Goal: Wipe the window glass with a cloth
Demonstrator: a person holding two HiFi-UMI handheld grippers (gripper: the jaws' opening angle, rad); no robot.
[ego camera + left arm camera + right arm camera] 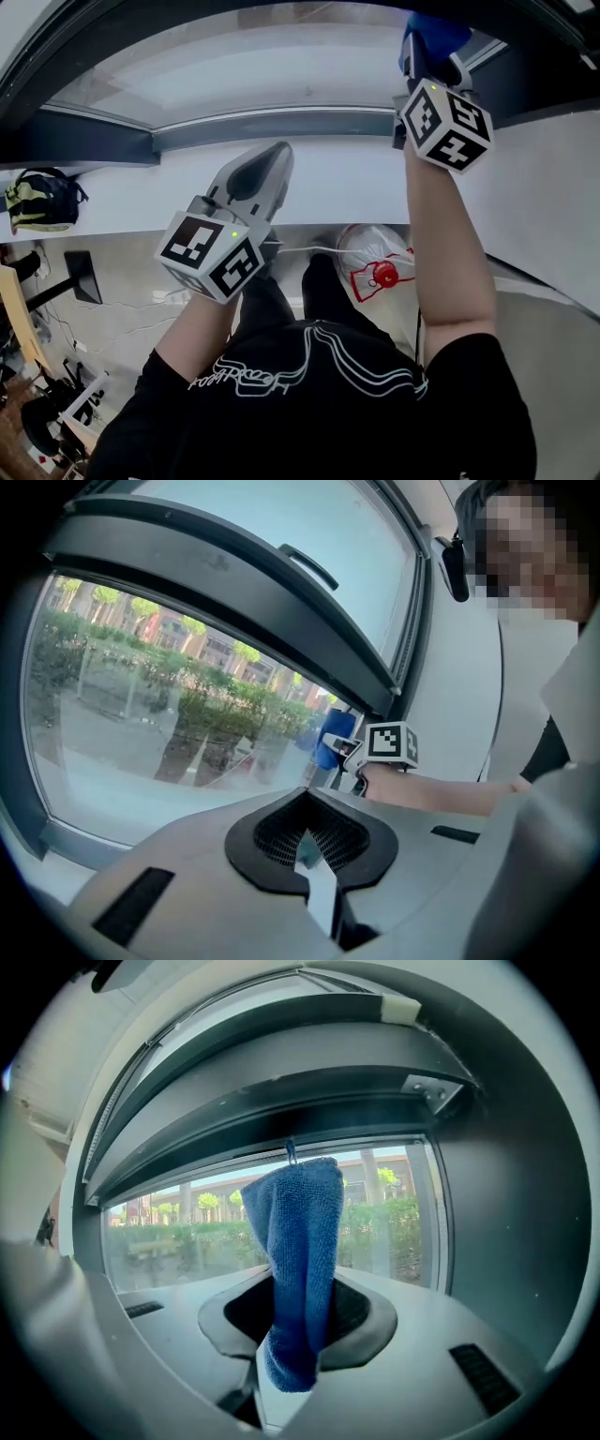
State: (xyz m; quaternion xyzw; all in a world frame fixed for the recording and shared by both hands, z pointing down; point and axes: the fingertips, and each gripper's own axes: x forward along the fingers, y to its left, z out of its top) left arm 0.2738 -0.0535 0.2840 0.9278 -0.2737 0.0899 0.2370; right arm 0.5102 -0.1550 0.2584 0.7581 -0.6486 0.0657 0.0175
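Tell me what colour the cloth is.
Blue; the cloth shows best in the right gripper view.

Cloth (300,1260) blue; window frame (281,1110) dark grey; left tongs (278,150) pale grey; shirt (319,422) black, white linework.

cloth (298,1218) 1 | window glass (169,714) 1 | left claw (305,803) + right claw (300,1288) — 2 | plastic bag (375,258) 1 | backpack (37,199) 1

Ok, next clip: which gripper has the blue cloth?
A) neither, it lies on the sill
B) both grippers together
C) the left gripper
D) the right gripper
D: in the right gripper view the blue cloth stands pinched between the jaws of the right gripper, raised in front of the window glass. The left gripper is shut on nothing.
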